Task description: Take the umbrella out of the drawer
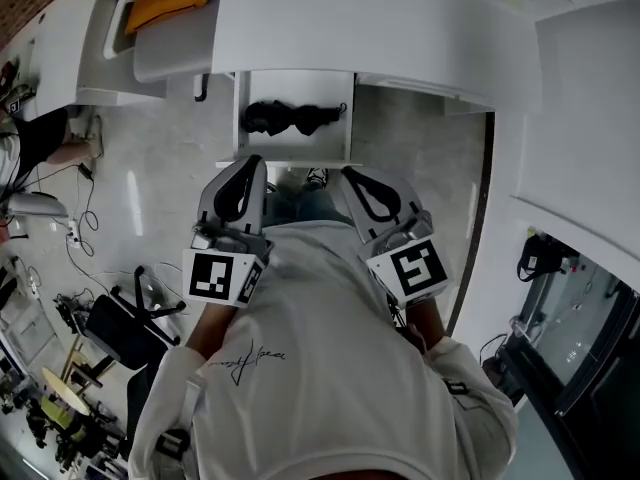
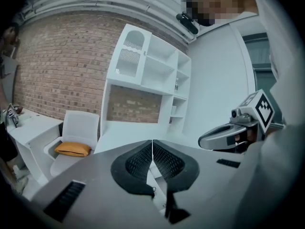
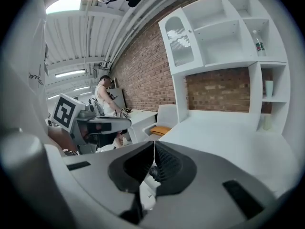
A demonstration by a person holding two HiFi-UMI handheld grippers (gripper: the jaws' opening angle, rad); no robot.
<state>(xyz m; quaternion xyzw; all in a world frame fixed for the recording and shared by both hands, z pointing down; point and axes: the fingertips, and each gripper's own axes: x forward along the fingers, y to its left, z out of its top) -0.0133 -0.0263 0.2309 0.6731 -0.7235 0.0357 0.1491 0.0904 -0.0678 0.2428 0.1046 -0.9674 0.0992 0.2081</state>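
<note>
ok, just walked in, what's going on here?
A person stands over an open white drawer with a gripper in each hand. A black umbrella lies inside the drawer, untouched. The left gripper and the right gripper are side by side, pointed at the drawer's front edge. Both are shut with nothing between their jaws. The umbrella has not been grasped or lifted out yet.

Ahead of the left tool (image 1: pixel 252 163) and right tool (image 1: pixel 348 172), the umbrella (image 1: pixel 291 118) is a dark bundle, its handle too small to tell.
</note>
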